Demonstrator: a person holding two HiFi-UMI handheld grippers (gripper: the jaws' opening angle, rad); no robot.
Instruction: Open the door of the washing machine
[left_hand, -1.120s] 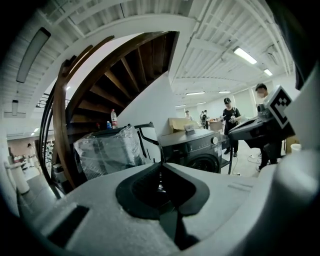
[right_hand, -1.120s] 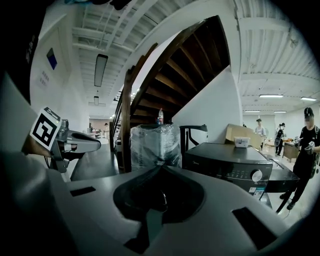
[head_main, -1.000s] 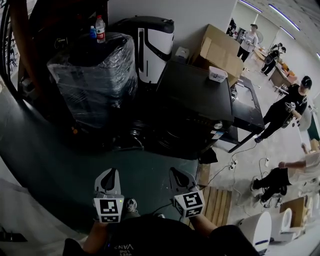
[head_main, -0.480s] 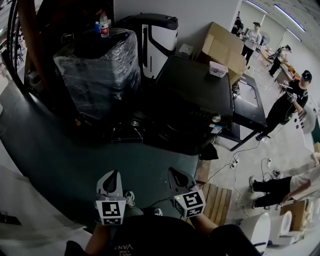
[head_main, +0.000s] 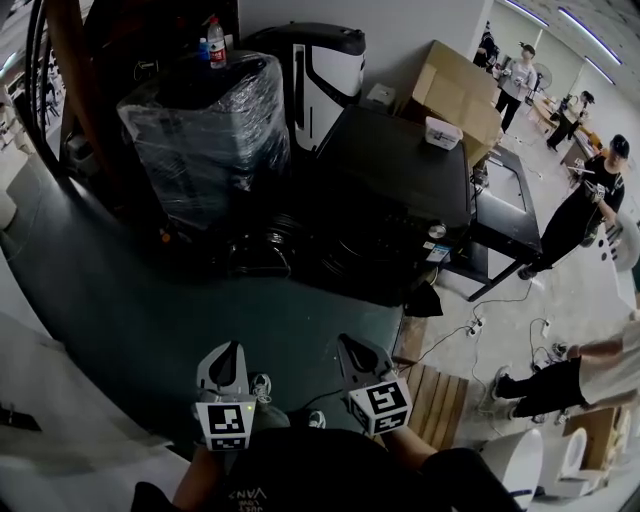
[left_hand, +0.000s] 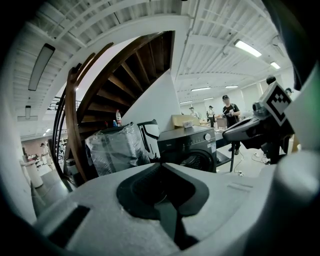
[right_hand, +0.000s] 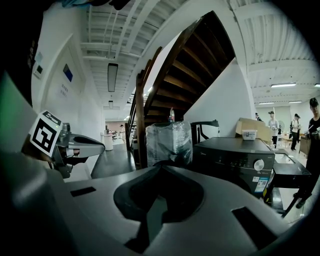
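Note:
A black front-loading washing machine (head_main: 400, 185) stands across the dark floor, well ahead of both grippers. In the left gripper view the washing machine (left_hand: 192, 146) shows its round door (left_hand: 199, 161) closed. The right gripper view shows the washing machine (right_hand: 237, 152) and its dial (right_hand: 258, 164). My left gripper (head_main: 224, 360) and right gripper (head_main: 352, 352) hover side by side at the bottom of the head view. Both are shut with nothing between the jaws, and both point at the machine. The left gripper (left_hand: 160, 164) and right gripper (right_hand: 160, 168) touch nothing.
A plastic-wrapped appliance (head_main: 200, 130) with bottles (head_main: 215, 40) on top stands left of the machine. Behind are a white-and-black unit (head_main: 320, 70) and cardboard boxes (head_main: 460, 85). A black table (head_main: 505, 215), floor cables (head_main: 470, 325), a wooden pallet (head_main: 435, 405) and people (head_main: 590, 200) are on the right.
Both grippers have edged forward toward the washing machine, still shut. The head view has shifted a little, and the people at the right have moved.

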